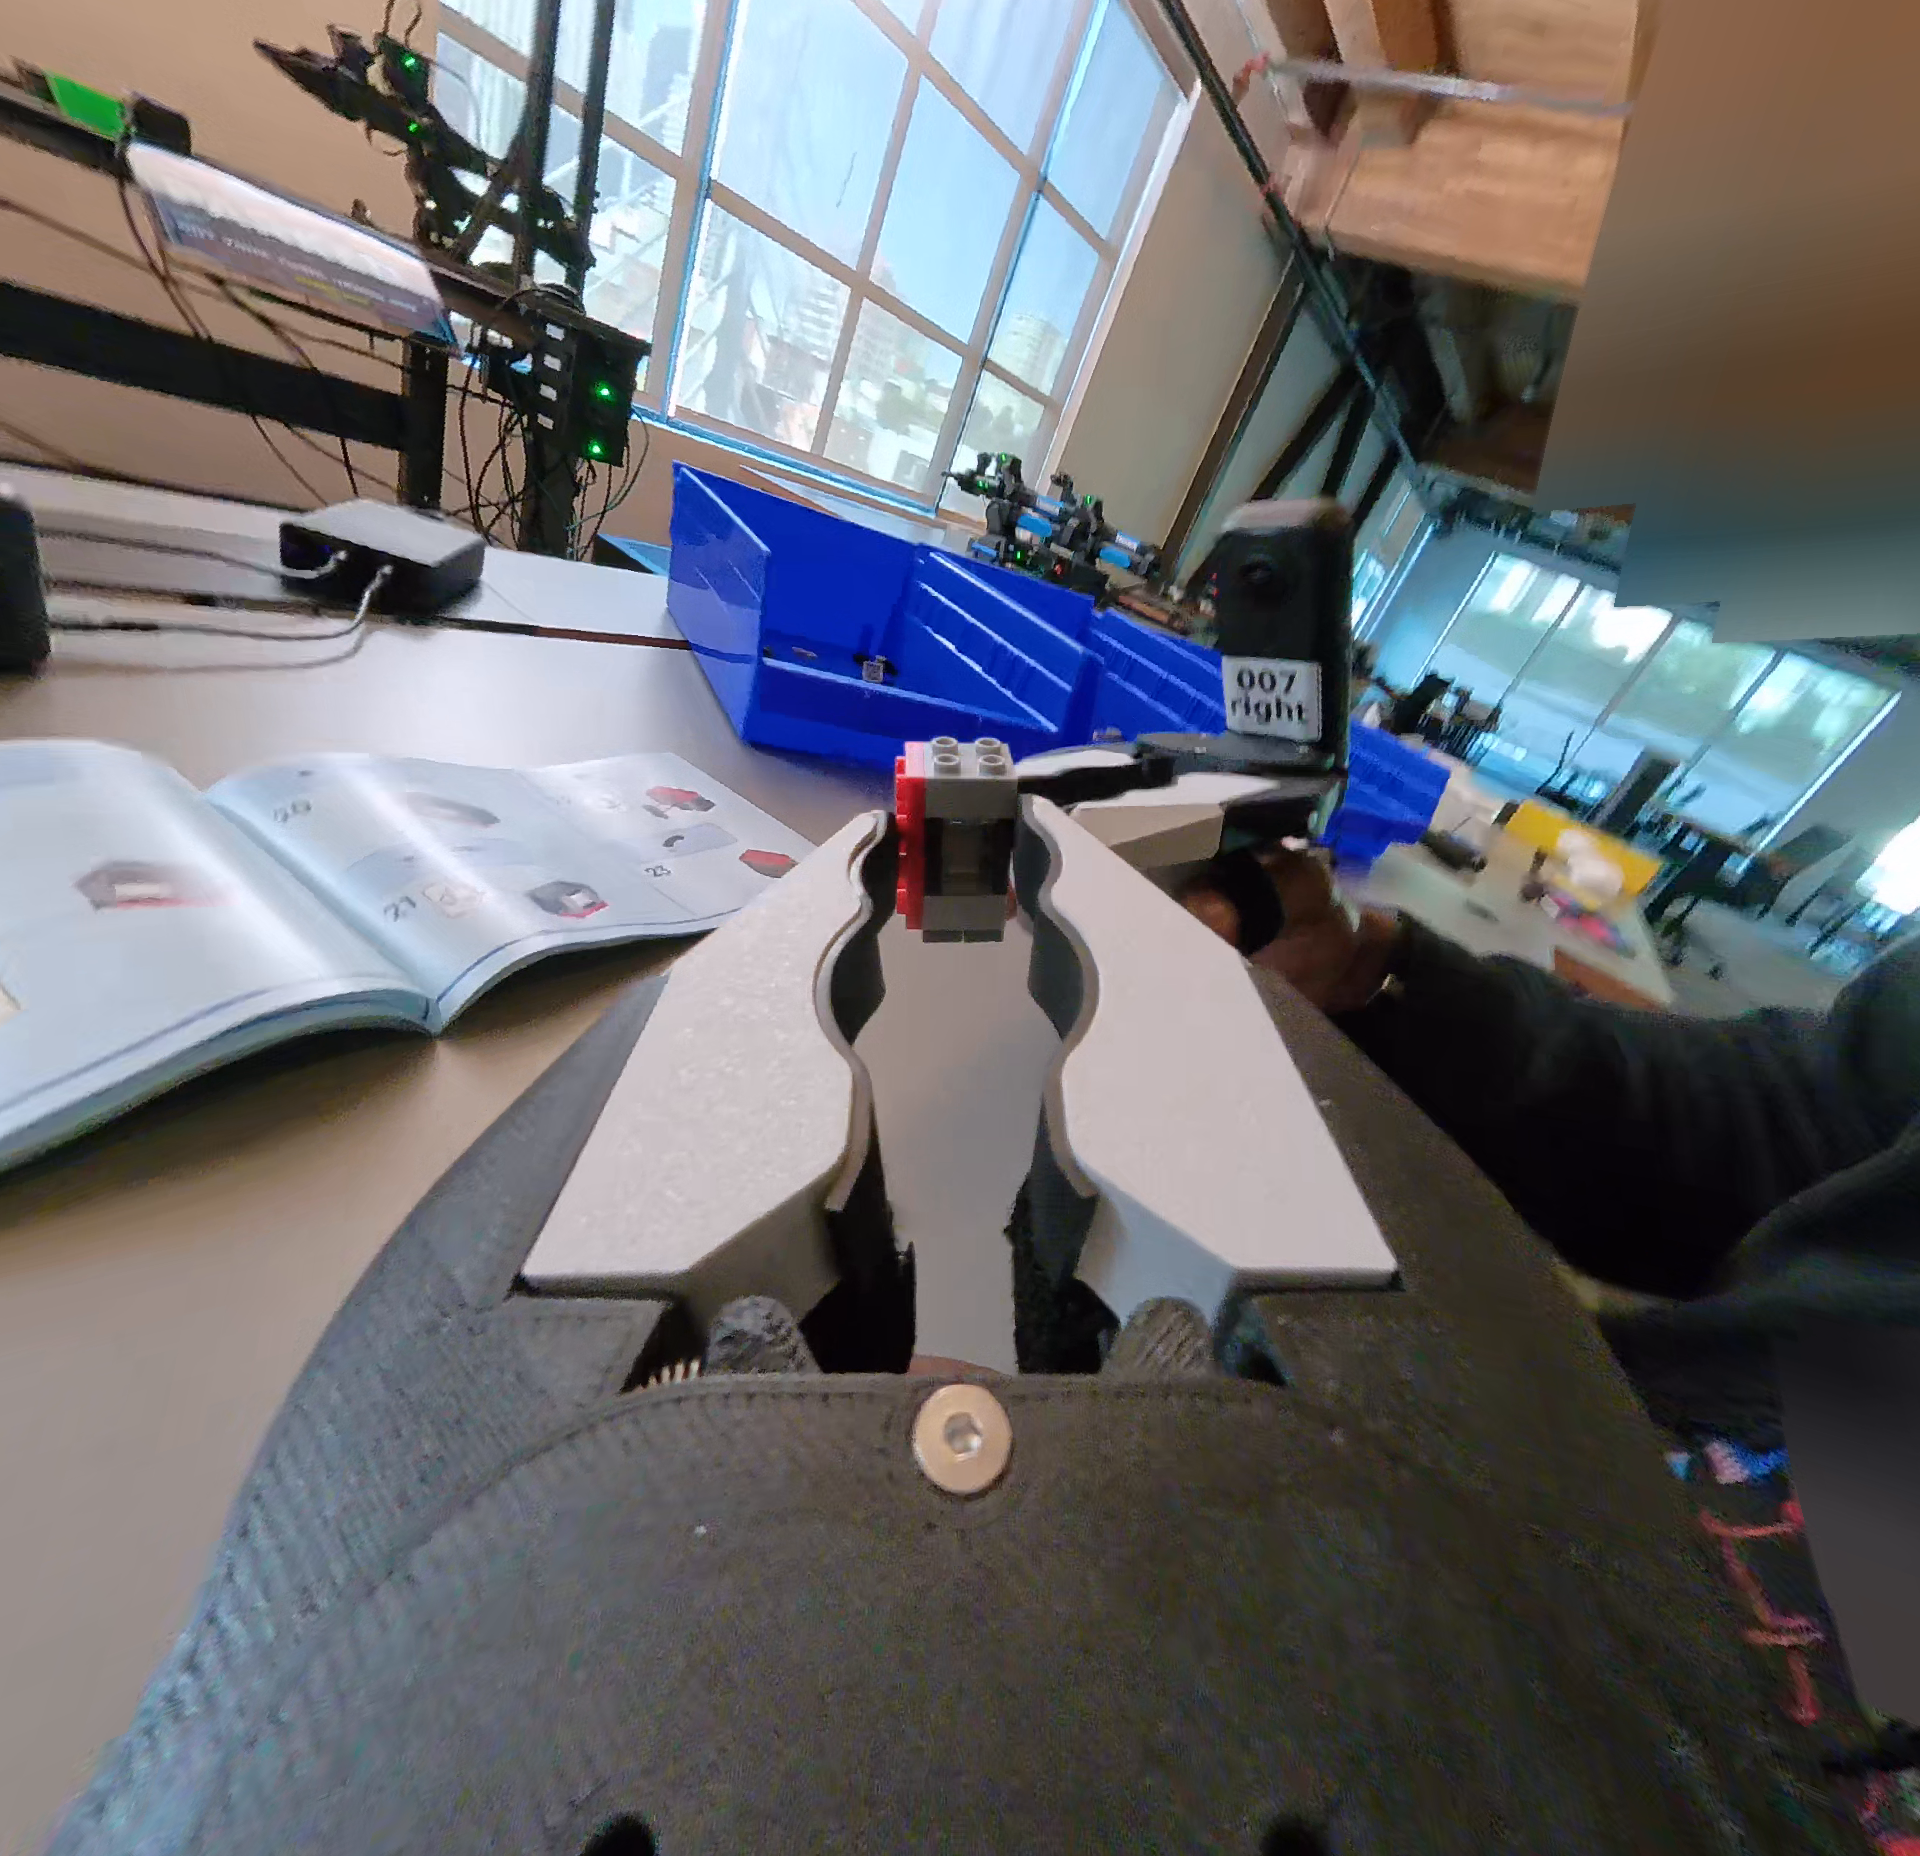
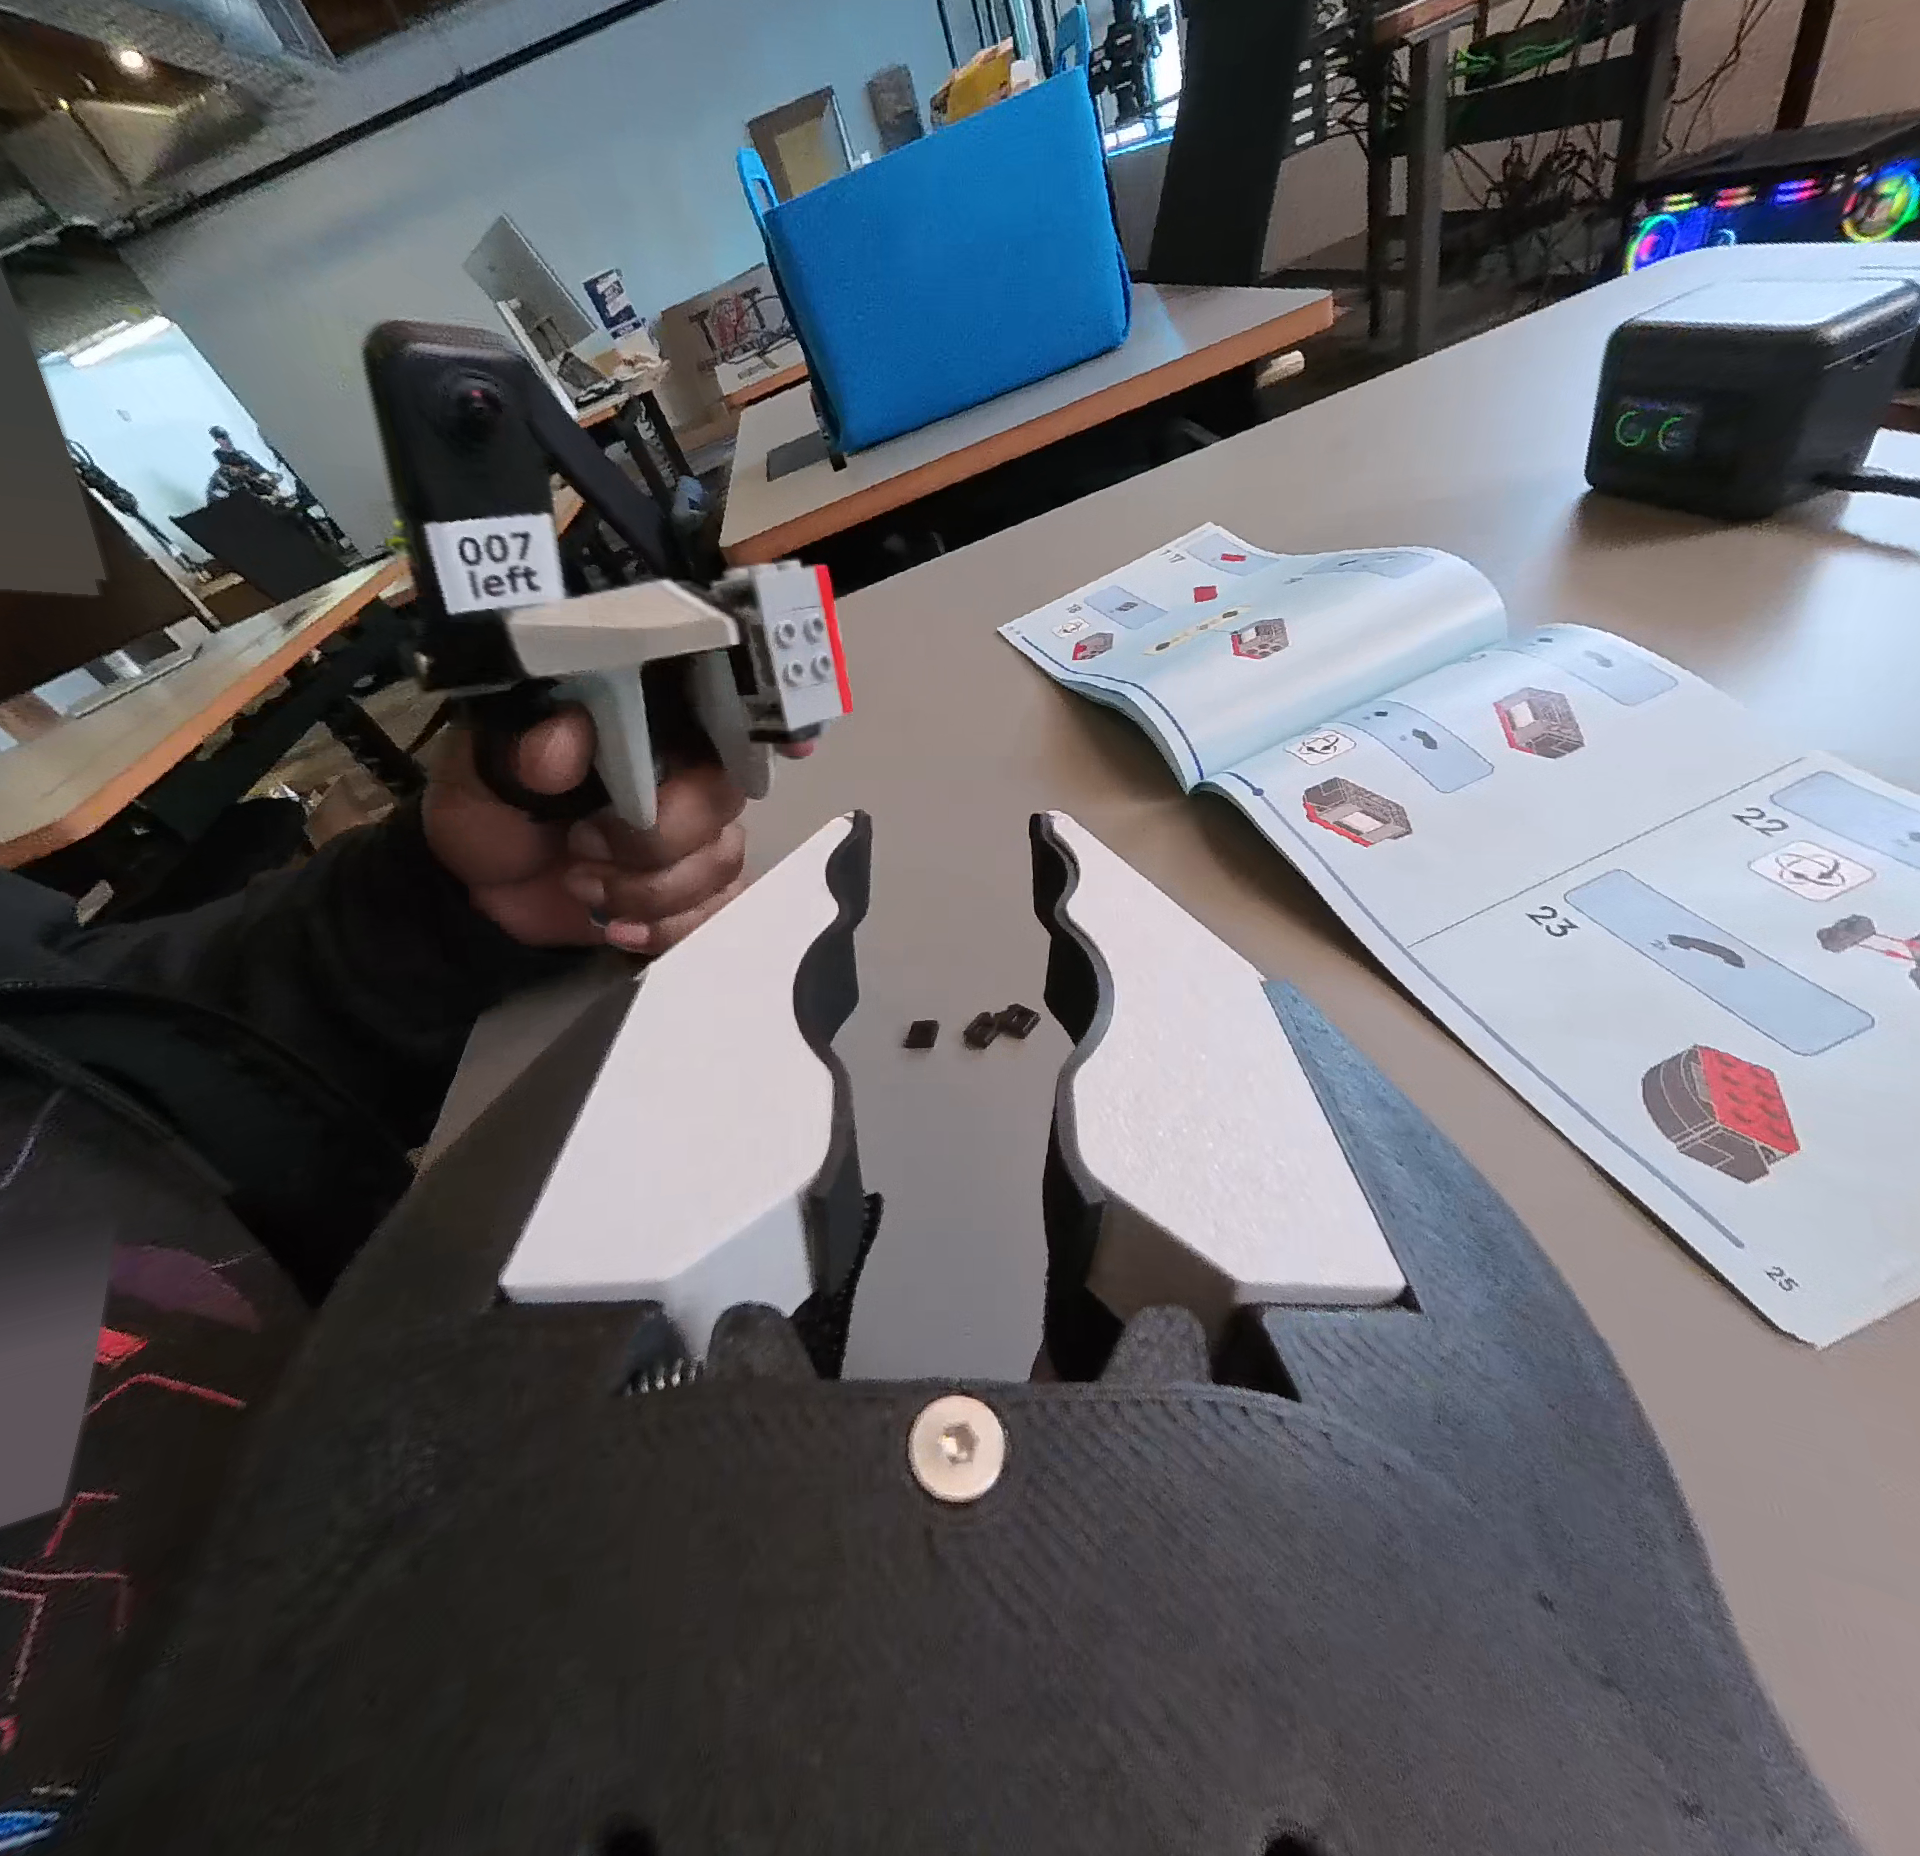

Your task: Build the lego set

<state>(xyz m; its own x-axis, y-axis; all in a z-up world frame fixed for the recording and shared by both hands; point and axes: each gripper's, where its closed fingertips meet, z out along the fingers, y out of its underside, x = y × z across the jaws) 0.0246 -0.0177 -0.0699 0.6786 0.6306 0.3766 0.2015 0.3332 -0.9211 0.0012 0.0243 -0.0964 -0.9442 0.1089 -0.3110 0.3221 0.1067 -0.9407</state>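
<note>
The left hand-held gripper (image 1: 951,871) is clamped on a small lego assembly (image 1: 958,838) of grey bricks with a red plate on one side. The two grey fingers press on its sides near their tips, and the assembly is held up above the table (image 1: 312,1235), not touching it. In the right wrist view the same left hand-held gripper (image 2: 774,663) is seen from the front, lifted over the table edge, with the lego assembly (image 2: 795,653) at its tips; the grey studs face the camera and the red plate is on the right side. A hand (image 2: 592,850) in a dark sleeve grips the handle below it.

The right hand-held gripper (image 2: 951,830) has its fingers apart, with a clear gap between the tips, and it holds nothing. It is tilted down toward the table (image 2: 1403,476). Between its fingers, lying on the table, there are three small dark pieces (image 2: 971,1027), close together. In the left wrist view the right hand-held gripper (image 1: 1049,778) is just behind the assembly.

An open instruction booklet (image 2: 1507,850) lies flat on the table, to the right of the right hand-held gripper. Blue bins (image 1: 883,643) stand farther back on the table.
</note>
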